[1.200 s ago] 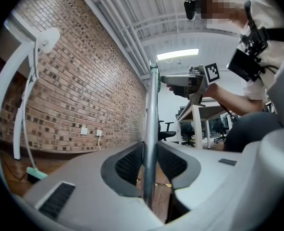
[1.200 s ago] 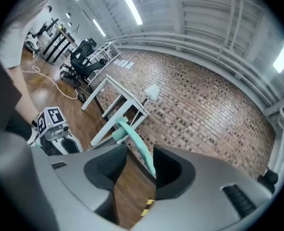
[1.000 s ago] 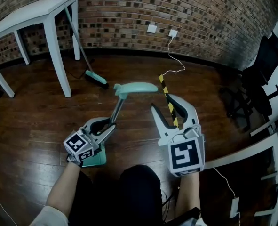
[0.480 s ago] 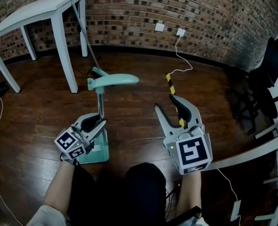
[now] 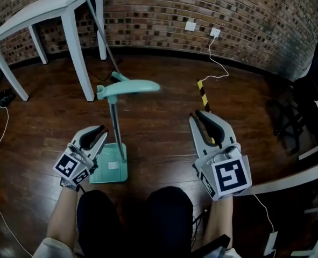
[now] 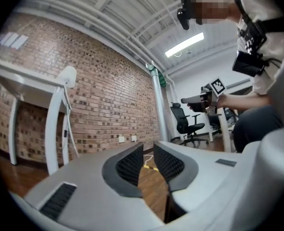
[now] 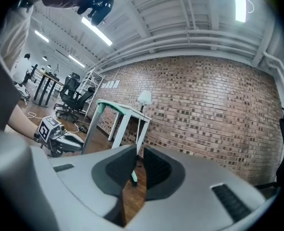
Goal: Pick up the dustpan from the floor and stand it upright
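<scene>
The teal dustpan stands on the wooden floor with its grey pole upright and its teal handle at the top. My left gripper is just left of the pole and clear of it. Its jaws are closing with nothing between them; in the left gripper view only floor shows in the gap. My right gripper hangs to the right, well away from the dustpan. Its jaws are also closing on nothing. The right gripper view shows the pole and the left gripper.
A white table stands at the back left with a broom leaning on it. A yellow-black strip and a white cable lie on the floor. Black office chairs and a desk edge are at the right.
The dustpan's pole went from tilted in my left gripper's jaws to upright. The left gripper let go and drew away to the left. Both grippers' jaws have narrowed.
</scene>
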### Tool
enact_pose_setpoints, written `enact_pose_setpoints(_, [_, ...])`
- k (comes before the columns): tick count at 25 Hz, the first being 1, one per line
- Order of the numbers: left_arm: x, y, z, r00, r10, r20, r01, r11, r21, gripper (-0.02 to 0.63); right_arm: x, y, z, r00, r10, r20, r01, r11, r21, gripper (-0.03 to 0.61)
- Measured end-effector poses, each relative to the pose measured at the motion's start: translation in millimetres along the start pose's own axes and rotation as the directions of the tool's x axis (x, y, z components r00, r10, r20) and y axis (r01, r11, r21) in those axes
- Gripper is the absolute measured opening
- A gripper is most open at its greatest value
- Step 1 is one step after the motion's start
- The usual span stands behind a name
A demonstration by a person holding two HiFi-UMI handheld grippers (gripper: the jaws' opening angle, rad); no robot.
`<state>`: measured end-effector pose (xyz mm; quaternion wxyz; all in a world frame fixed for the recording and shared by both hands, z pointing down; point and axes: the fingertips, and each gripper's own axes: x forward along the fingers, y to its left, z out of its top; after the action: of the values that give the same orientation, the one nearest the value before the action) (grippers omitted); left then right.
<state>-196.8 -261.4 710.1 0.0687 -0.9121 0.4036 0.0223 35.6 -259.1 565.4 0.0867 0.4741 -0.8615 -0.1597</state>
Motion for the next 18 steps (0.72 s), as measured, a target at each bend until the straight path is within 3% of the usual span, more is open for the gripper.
enact_pose_setpoints(3, [-11.7, 17.1, 22.7, 0.995, 0.094, -0.016, -0.093, 0.995, 0.042, 0.005, 1.4, -4.0, 5.3, 0.996, 0.047, 0.071, -0.049, 0.998, 0.028, -0.018])
enact_pose_setpoints(8, [-23.3, 25.2, 103.7, 0.988, 0.127, -0.091, -0.126, 0.992, 0.014, -0.008, -0.4, -9.1, 51.3, 0.97, 0.223, 0.097, -0.232, 0.968, 0.093, -0.017])
enact_pose_setpoints(12, [-28.4, 23.9, 222.1, 0.985, 0.124, -0.123, -0.126, 0.992, -0.008, -0.009, -23.5, -47.9, 131.7, 0.974, 0.225, 0.004, -0.224, 0.964, 0.144, -0.017])
enact_pose_setpoints(18, [-39.1, 4.7, 408.1, 0.988, 0.084, -0.126, -0.083, 0.996, 0.014, -0.005, -60.5, -108.0, 289.3, 0.991, 0.131, 0.024, -0.133, 0.974, 0.182, -0.018])
